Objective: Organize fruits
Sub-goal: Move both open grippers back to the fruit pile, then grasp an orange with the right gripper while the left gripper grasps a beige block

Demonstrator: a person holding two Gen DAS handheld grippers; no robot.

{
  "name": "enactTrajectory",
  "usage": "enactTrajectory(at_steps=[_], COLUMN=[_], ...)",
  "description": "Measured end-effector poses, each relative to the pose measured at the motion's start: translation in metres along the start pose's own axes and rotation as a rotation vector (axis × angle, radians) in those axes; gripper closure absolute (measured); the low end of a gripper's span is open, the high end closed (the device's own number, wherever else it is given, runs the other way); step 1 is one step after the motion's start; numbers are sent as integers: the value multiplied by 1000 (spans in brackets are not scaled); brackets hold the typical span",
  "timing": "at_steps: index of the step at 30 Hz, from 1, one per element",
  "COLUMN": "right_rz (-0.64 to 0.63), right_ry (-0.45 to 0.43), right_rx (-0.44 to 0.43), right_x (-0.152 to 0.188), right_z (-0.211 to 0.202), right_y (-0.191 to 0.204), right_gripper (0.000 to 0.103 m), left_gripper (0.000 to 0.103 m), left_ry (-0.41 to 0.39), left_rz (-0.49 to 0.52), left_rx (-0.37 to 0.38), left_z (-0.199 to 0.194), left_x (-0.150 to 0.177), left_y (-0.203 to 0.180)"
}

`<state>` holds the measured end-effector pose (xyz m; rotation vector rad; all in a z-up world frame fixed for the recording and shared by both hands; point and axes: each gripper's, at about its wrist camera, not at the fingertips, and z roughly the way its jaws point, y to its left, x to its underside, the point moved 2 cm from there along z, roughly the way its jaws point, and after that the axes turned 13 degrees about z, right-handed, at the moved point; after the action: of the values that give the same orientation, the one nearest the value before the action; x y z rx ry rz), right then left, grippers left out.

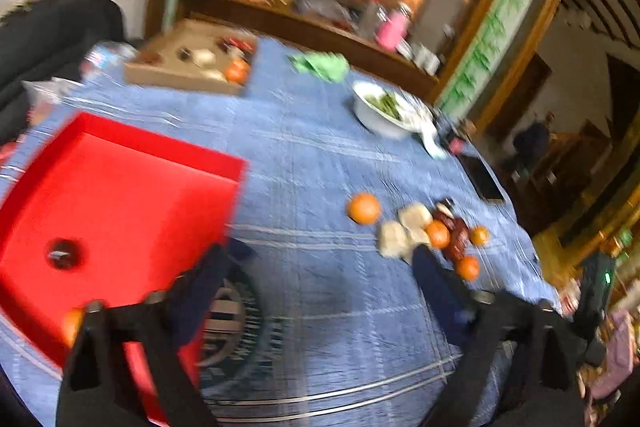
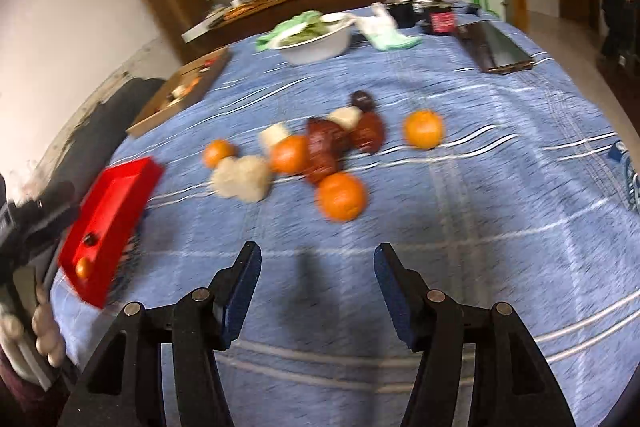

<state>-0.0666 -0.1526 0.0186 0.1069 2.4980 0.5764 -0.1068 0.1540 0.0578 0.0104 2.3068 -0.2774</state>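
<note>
Hovering over blue tablecloth (image 2: 480, 227): right gripper (image 2: 316, 263) and left gripper (image 1: 320, 259) jaws apart, empty; fruit pile (image 2: 320, 151) ahead, red tray (image 1: 120, 195) left.

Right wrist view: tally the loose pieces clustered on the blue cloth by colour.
Orange fruits: 4
Reddish-brown pieces: 2
Dark round piece: 1
Pale pieces: 3, uncertain through blur
Total: 10

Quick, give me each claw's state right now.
Left claw: open, nothing between its fingers, over the blue checked tablecloth.
Right claw: open, empty, short of the nearest round orange fruit.
</note>
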Motion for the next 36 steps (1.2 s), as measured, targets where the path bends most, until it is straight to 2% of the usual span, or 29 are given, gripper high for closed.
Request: enactTrajectory(at_steps=[1,2,3,10,12,13,14,20,22,25,32,34,35,36], right_rz=[-3,-7,-12,-72,-99,-110,-119,-137,-133,-128,-137,-136,-136,-136], right_ry=[-3,-6,-7,22,17,15,18,15,17,20,21,22,22,22], right_rx=[11,22,28,58,68,73,77,74,67,61,64,64,63,63], right_x=[-5,-12,-19,-36,-33,-31,-29,-27,-27,-27,-26,-26,-26,-26], right_z=[3,6,12,46,50,51,53,56,56,55,55,55,55,55], right_y=[-2,-4,-5,2,5,6,7,7,6,6,7,7,7,7], right_gripper=[40,40,40,42,50,57,69,69,69,68,68,68,68,68], left_gripper=[35,46,49,49,49,49,49,51,59,60,60,60,63,76], left_ry=[22,41,66,138,153,155,154,155,157,155,164,176,175,171], left_rz=[5,11,17,80,101,117,128,158,150,120,243,231,227,230], left_rx=[26,44,57,67,73,82,86,119,94,119,54,78,93,111], left_z=[9,17,26,66,78,86,90,122,124,125,133,139,141,139], left_x=[1,1,2,-1,-5,-7,-9,-17,-18,-19,-24,-26,-25,-24], left_y=[-6,-11,-16,-41,-48,-54,-56,-64,-58,-50,-75,-75,-75,-76])
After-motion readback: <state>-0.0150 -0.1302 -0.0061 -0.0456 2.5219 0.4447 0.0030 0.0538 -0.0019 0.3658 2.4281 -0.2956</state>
